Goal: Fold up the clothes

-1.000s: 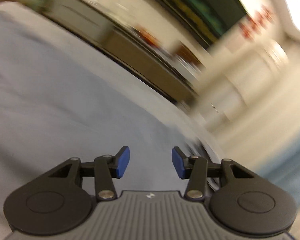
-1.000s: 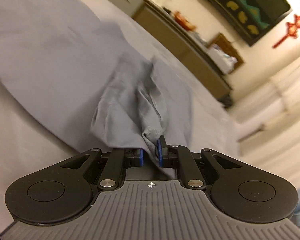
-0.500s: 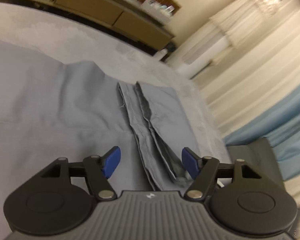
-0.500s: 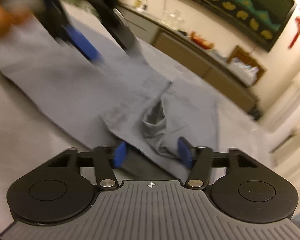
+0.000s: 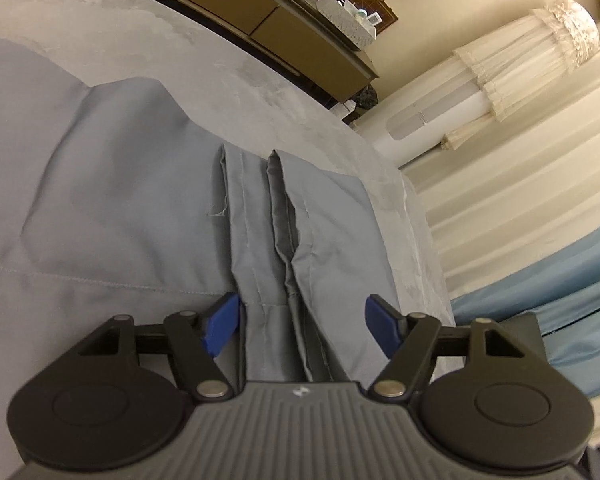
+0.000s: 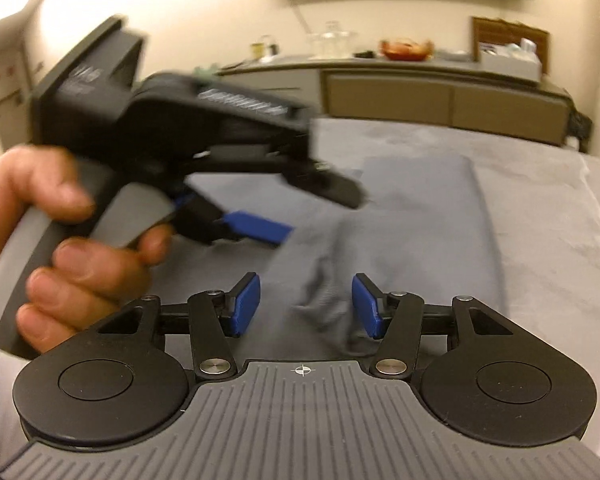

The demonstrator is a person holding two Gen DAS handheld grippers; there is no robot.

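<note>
Grey garment (image 5: 112, 208) lies flat on the bed (image 5: 260, 80), folded hem edges bunched centre. Left gripper (image 5: 300, 320) wide open, straddling the hem ridge, empty. Right gripper (image 6: 306, 306) wide open too, empty. Fabric looks light, limp; pinch at doubled hem.

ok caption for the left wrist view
Open left tool poised over the gathered folds of a grey garment on the bed.

Left gripper (image 5: 302, 324) wide open, low in its frame – right gripper (image 6: 306, 306) likewise spread; the left hand (image 6: 60, 256) grips its handle, lower left
</note>
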